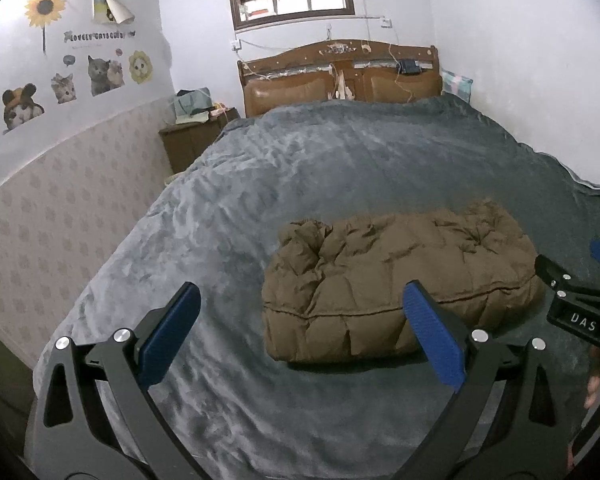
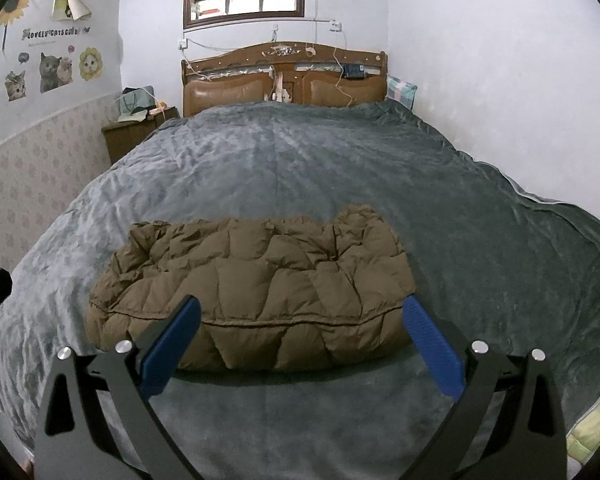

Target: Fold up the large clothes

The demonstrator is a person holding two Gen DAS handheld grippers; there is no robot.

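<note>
Two sets of tongs hang over the near end of a bed (image 2: 340, 168) covered in a grey plush blanket, both spread wide with nothing between their blue pads. One brown quilted coat (image 2: 256, 292) lies folded into a thick, puffy bundle on the near part of the bed, well short of the wooden headboard (image 2: 284, 80). Its long axis runs side to side, parallel to the bed's near edge, with a stitched seam along the face turned toward the cameras. The right tongs (image 2: 300, 332) sit squarely in front of the bundle, so the coat fills the gap between their arms. The left tongs (image 1: 300, 320) are offset toward the bed's left edge, and the coat (image 1: 400, 284) lies ahead and to their right. The right tongs look nearer and better lined up for any further grasp. Open blanket surrounds the bundle on all sides, broadest toward the headboard and the left edge; the bed's right edge is closer.
</note>
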